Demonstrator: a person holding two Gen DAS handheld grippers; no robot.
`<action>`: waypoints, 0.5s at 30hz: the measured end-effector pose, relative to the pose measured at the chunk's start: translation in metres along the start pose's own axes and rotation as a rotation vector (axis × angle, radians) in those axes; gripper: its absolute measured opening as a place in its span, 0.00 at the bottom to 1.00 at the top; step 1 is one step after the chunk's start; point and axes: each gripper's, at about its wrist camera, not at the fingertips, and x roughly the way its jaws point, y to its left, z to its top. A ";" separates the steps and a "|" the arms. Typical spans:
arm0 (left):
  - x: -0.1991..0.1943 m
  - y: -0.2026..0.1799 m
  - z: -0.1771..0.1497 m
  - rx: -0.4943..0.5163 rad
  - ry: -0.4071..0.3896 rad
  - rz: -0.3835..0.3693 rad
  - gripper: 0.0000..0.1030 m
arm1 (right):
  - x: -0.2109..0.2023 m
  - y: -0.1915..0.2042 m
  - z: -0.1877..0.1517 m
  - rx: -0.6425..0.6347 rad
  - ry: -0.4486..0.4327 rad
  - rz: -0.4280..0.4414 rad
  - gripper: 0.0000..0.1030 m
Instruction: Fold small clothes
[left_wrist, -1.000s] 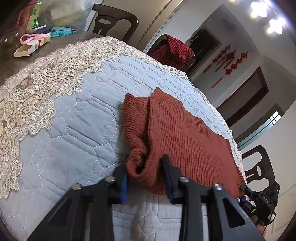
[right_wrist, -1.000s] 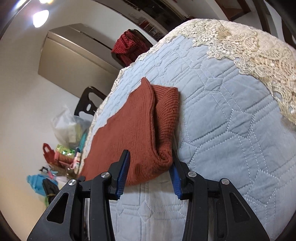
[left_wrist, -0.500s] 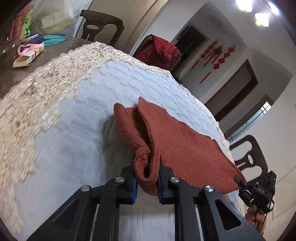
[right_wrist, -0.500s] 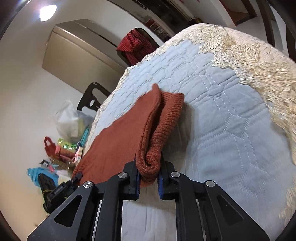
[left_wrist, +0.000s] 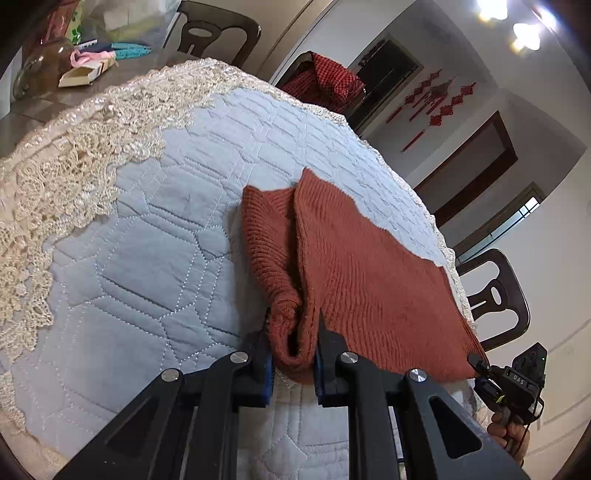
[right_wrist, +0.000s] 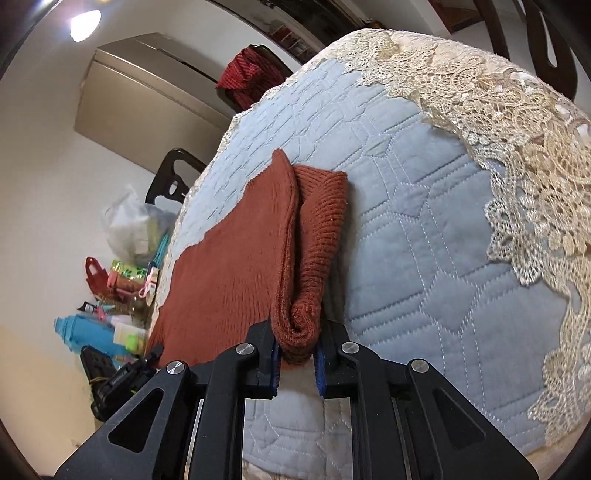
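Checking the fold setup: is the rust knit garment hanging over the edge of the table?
No: the rust knit garment lies wholly on the blue quilted cover, with the left gripper shut on its rolled edge.

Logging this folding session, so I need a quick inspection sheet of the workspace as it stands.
Surface: blue quilted cloth with a lace border.
Job's things: rust knit garment, rolled ribbed edge lifted.
Clutter: box, bags and bottles on the table's far end.
Grippers: left gripper and right gripper both shut on the rolled edge.
Cables: nothing seen.
Surroundings: dark chairs, red checked cloth over one.
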 end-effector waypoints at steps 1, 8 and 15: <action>-0.002 -0.001 -0.001 0.008 -0.004 0.004 0.17 | -0.002 0.002 -0.001 -0.008 -0.005 0.003 0.14; 0.002 0.002 -0.008 0.015 0.009 0.000 0.21 | -0.002 -0.003 -0.005 -0.020 0.003 -0.012 0.14; -0.030 0.002 -0.003 0.092 -0.080 0.103 0.28 | -0.033 0.013 -0.001 -0.140 -0.070 -0.114 0.20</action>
